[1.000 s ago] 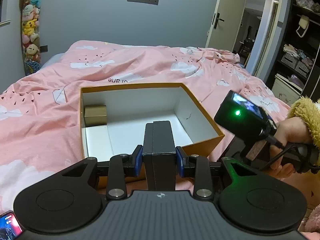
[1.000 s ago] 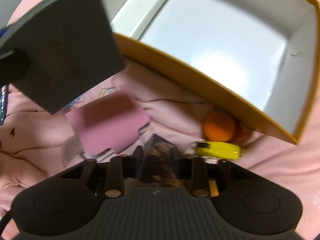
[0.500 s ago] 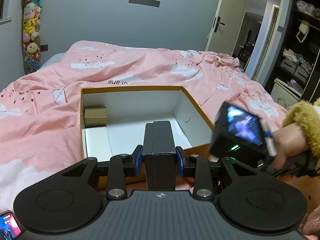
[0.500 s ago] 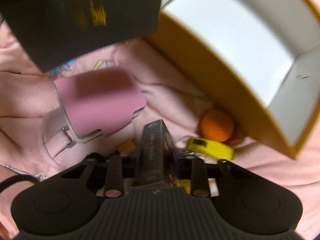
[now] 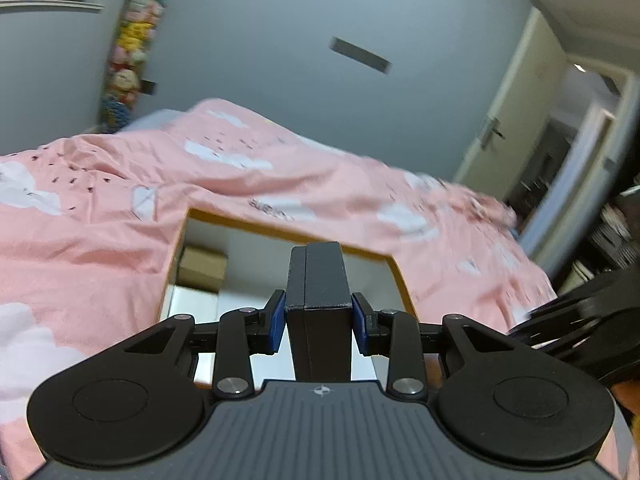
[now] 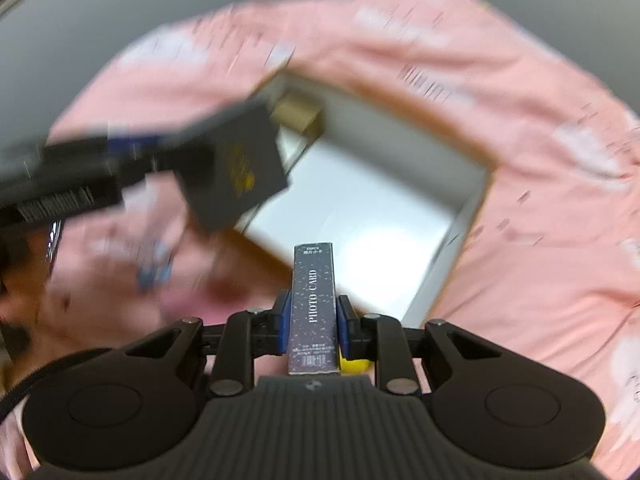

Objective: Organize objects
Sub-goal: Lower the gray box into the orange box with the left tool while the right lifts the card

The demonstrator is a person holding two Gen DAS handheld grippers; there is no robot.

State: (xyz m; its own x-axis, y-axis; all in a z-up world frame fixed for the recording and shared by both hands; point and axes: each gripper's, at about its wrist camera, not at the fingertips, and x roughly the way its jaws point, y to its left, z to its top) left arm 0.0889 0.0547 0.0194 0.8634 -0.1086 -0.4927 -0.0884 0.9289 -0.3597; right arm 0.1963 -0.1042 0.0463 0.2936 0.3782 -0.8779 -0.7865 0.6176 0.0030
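My left gripper point(image 5: 319, 312) is shut on a black box point(image 5: 319, 280), held above the near edge of the open orange cardboard box point(image 5: 280, 228) with white inside. A small brown carton point(image 5: 202, 268) sits in that box's far left corner. My right gripper point(image 6: 312, 316) is shut on a slim dark speckled box point(image 6: 313, 300) marked PHOTO CARD, lifted above the bed near the orange box point(image 6: 452, 252). In the right wrist view the black box point(image 6: 236, 168) and left gripper appear blurred at the left.
A pink duvet point(image 5: 100, 216) with cloud print covers the bed. A yellow object point(image 6: 354, 364) shows just under my right fingers. A door point(image 5: 504, 136) and shelves stand at the right, and a column of plush toys point(image 5: 128, 64) hangs on the grey wall.
My right gripper closed on the PHOTO CARD box and rose with it off the duvet, so the whole orange box now shows. The left view has rolled, tilting the room.
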